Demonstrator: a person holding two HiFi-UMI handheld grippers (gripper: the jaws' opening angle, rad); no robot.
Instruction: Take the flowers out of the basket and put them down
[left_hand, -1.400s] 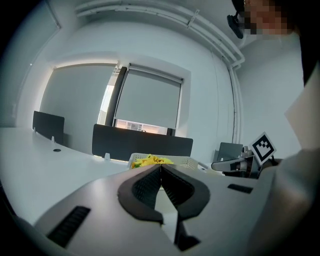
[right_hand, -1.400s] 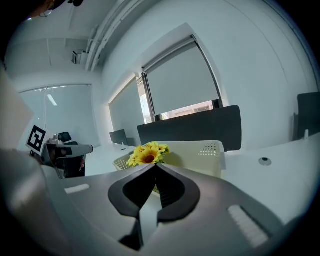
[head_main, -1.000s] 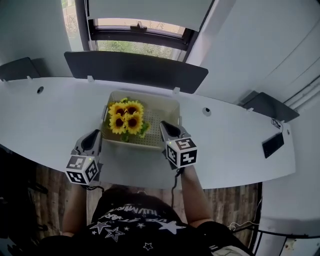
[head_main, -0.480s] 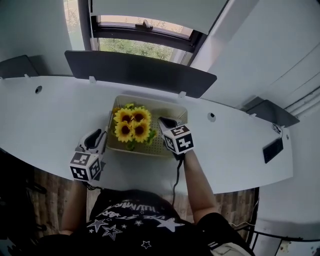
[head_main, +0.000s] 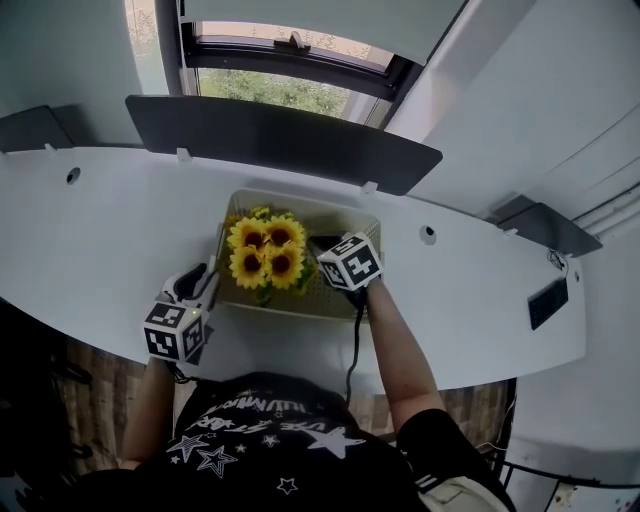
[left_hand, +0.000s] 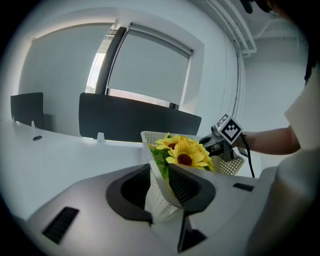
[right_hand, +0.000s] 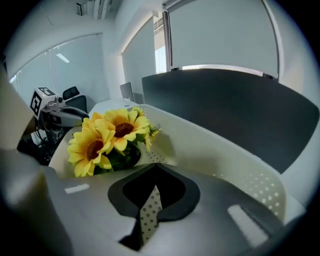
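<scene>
A bunch of yellow sunflowers (head_main: 265, 252) stands in the left half of a cream perforated basket (head_main: 345, 215) on the white desk. My left gripper (head_main: 203, 283) sits at the basket's front left corner. In the left gripper view the left gripper (left_hand: 161, 172) has the basket's corner wall (left_hand: 159, 202) between its jaws, which are shut on it, with the sunflowers (left_hand: 185, 152) just beyond. My right gripper (head_main: 322, 245) reaches into the basket, right of the blooms. In the right gripper view the right gripper (right_hand: 155, 170) is shut and empty, with the sunflowers (right_hand: 107, 135) ahead to the left.
A dark divider panel (head_main: 280, 135) runs along the desk's back edge below a window. The white desk (head_main: 100, 220) stretches to both sides of the basket. A dark flat device (head_main: 545, 303) lies at the far right. The desk's front edge is close to the person's body.
The right gripper has moved from the basket's front rim forward and down into the basket beside the flowers. The left gripper has edged in at the basket's front left corner.
</scene>
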